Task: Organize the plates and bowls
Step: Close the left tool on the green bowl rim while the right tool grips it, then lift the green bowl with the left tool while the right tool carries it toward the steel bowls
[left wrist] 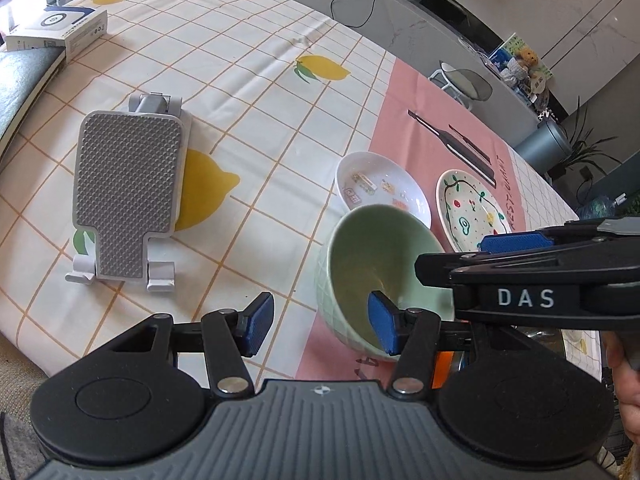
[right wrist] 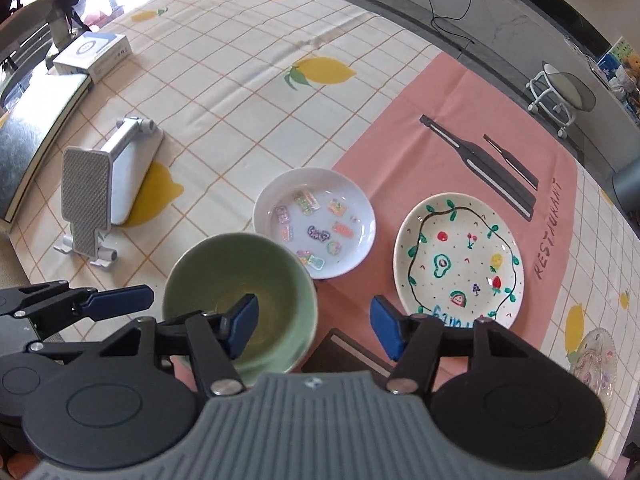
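A pale green bowl (left wrist: 380,256) (right wrist: 240,280) stands upright at the pink mat's near left corner. My left gripper (left wrist: 322,322) straddles its left wall, one blue pad inside the bowl and one outside; the outer pad is clear of the wall, so it is open. From the other side my right gripper (right wrist: 314,328) straddles the right wall in the same way, also open. Behind the bowl sits a white plate with stickers (right wrist: 314,222) (left wrist: 380,188). A hand-painted plate (right wrist: 458,258) (left wrist: 472,212) lies to its right.
A grey-and-white phone stand (left wrist: 128,196) (right wrist: 96,196) sits left of the bowl on the lemon-print cloth. A white box (left wrist: 56,30) and a book (left wrist: 24,80) lie far left. A clear patterned dish (right wrist: 592,356) is near the right edge. A dark square (right wrist: 340,352) lies beside the bowl.
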`<action>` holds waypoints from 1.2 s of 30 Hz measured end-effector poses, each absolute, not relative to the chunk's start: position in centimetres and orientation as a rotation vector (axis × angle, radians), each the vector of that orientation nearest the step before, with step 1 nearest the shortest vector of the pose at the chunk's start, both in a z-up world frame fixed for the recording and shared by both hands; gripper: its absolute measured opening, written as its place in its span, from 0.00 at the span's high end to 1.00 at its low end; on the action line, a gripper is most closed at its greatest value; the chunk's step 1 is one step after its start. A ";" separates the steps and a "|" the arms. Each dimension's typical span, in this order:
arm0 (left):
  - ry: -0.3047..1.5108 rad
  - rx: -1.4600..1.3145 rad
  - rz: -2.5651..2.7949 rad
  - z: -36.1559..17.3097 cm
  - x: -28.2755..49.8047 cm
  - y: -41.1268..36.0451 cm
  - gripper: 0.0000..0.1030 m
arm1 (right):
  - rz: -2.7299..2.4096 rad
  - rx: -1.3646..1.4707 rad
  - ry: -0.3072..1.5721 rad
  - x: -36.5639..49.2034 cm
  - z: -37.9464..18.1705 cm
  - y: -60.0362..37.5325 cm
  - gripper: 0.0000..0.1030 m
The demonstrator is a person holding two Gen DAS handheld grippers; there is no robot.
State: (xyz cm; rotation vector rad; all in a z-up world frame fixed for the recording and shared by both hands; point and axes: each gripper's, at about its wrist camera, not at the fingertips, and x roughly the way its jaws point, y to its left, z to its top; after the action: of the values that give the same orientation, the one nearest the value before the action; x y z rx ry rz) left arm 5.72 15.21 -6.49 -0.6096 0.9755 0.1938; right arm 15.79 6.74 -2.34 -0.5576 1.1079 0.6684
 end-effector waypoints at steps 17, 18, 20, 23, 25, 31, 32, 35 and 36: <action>1.027 -0.717 0.161 -8.0 6.1 15.8 0.53 | 0.632 -0.568 1.223 17.6 -6.4 7.6 0.68; 1.034 -0.722 0.153 -8.0 6.1 15.8 0.58 | 0.636 -0.558 1.233 17.6 -6.6 7.6 0.69; 1.036 -0.730 0.141 -8.0 6.1 15.8 0.65 | 0.652 -0.541 1.254 17.6 -6.9 7.7 0.69; 1.029 -0.730 0.137 -7.9 6.1 15.8 0.71 | 0.671 -0.523 1.262 17.5 -7.0 8.0 0.78; 1.027 -0.721 0.141 -7.7 5.9 15.7 0.77 | 0.678 -0.535 1.253 17.3 -6.9 8.3 0.79; 1.028 -0.711 0.171 -7.3 5.5 15.9 0.79 | 0.707 -0.521 1.266 17.2 -6.8 8.3 0.81; 1.029 -0.726 0.178 -7.3 5.4 16.2 0.79 | 0.710 -0.513 1.272 17.2 -6.8 8.2 0.82; 1.027 -0.762 0.199 -7.4 5.0 16.8 0.79 | 0.722 -0.494 1.290 17.1 -6.9 8.2 0.84; 1.024 -0.769 0.201 -7.5 5.0 16.9 0.78 | 0.723 -0.500 1.294 17.0 -7.0 8.2 0.83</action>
State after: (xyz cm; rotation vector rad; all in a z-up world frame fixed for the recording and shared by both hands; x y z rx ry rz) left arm 5.02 16.95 -7.48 -0.7695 1.0237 0.2013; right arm 17.04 8.23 -6.96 -0.4996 1.2944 0.7227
